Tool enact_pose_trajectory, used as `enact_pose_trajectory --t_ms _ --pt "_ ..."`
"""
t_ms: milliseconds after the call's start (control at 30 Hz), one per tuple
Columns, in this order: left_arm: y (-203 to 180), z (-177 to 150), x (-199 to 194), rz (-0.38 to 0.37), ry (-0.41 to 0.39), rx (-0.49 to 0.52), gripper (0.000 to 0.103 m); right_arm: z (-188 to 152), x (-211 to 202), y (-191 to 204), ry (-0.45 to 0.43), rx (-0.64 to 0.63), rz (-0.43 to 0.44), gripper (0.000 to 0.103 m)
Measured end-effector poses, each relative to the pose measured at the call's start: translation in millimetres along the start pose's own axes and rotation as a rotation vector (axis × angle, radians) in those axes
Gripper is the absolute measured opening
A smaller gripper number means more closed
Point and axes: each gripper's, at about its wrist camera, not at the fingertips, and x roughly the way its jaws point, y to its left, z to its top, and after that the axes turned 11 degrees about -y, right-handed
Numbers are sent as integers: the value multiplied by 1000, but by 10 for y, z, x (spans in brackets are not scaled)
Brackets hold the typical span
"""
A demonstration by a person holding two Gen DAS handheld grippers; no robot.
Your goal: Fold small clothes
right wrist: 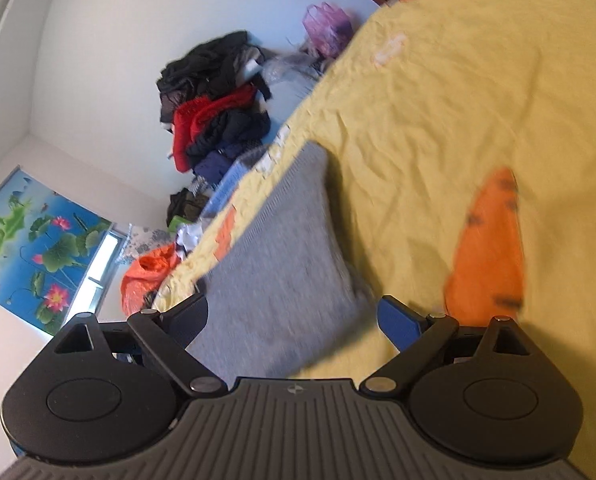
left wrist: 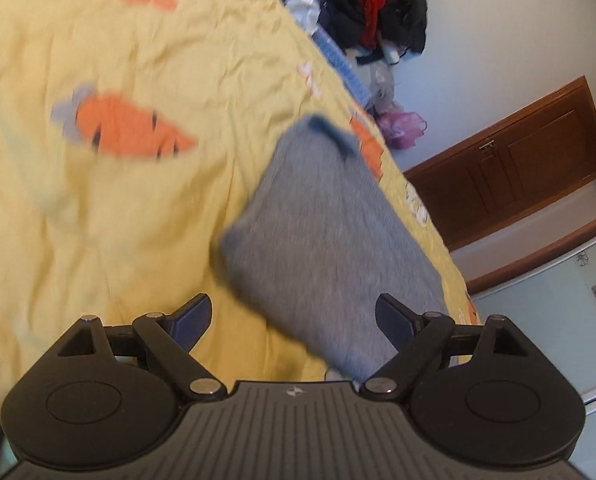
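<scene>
Grey folded garment (left wrist: 329, 236) lies on the yellow carrot-print bedspread (left wrist: 98, 220) near its edge; my left gripper (left wrist: 294, 320) and right gripper (right wrist: 294, 318) hover over it, fingers spread, pinching nothing.

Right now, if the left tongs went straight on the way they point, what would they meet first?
Most likely the grey folded garment on the yellow bedspread; it lies directly ahead of the open left tongs, though blur leaves depth unclear.

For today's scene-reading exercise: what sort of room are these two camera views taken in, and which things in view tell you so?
Most likely a bedroom at home. A yellow bedspread printed with carrots covers a wide bed, a grey garment lies on it, and a pile of clothes is heaped against the wall beside it.
</scene>
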Motion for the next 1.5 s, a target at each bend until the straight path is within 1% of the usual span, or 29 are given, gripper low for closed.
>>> enact_pose_trajectory --t_ms 67,100,133,233,333,367,400,433,467,500,533,567,600,667,733,800,933,1033,1133,1267,1300,1333,1400,1433,1467,1500 --pt "-12 -70 26 -16 -44 9 93 -105 53 -29 31 -2 -28 92" --pt "-33 -84 58 -10 -57 12 93 -156 76 1 29 -21 -32 93" --pt "-51 -83 92 -6 -74 3 93 -193 101 43 15 -43 -30 93" --pt "-75 -31 216 8 -139 -27 93 -259 257 138 -9 -50 -34 92" --pt "-29 2 286 10 -214 -99 92 -292 483 225 -39 -53 -46 87" --pt "4 3 301 -1 -235 -134 85 -305 559 254 -47 -61 -47 82" --pt "30 -2 312 5 -254 -161 77 -318 639 276 -50 -59 -51 78" --pt "64 -12 331 25 -254 -182 50 -324 686 265 -55 -57 -53 63" --pt "107 -13 380 43 -238 -206 24 -338 755 239 -43 -41 -59 41" --pt "167 -11 439 53 -207 -234 13 -352 824 193 -27 -16 -66 29" --pt "224 -10 475 38 -189 -259 11 -374 876 142 -17 11 -80 17" --pt "244 2 488 31 -183 -261 10 -385 913 88 -13 38 -87 16" --pt "223 29 484 40 -173 -239 10 -401 906 67 -23 52 -66 16" --pt "104 69 425 65 -173 -155 9 -400 877 83 -22 56 -56 16" --pt "-45 94 329 64 -189 -73 8 -379 811 133 -29 47 -33 16" --pt "-160 109 199 29 -202 -24 8 -322 720 225 -39 24 -5 16" --pt "-221 95 -144 -41 -212 -22 7 -221 477 363 -40 12 61 16" --pt "-112 32 -442 -90 -191 -53 7 -237 237 411 -26 20 103 16" --pt "82 -133 -758 -104 -129 -58 7 -363 -78 376 10 35 136 16" --pt "331 -371 -1206 -30 -80 43 7 -650 -564 249 89 68 137 16" --pt "421 -406 -1317 -16 -66 49 8 -735 -685 212 107 75 127 16" --pt "510 -422 -1408 -3 -51 33 8 -808 -790 169 124 74 110 16" --pt "688 -347 -1539 43 -43 -30 15 -920 -927 84 171 61 61 22" --pt "740 -267 -1597 74 -51 -61 31 -937 -965 23 192 82 41 27" --pt "750 -177 -1677 95 -90 -73 51 -941 -1003 -22 193 103 18 40" --pt "693 -84 -1765 101 -161 -43 62 -892 -1057 -54 174 105 -10 47"
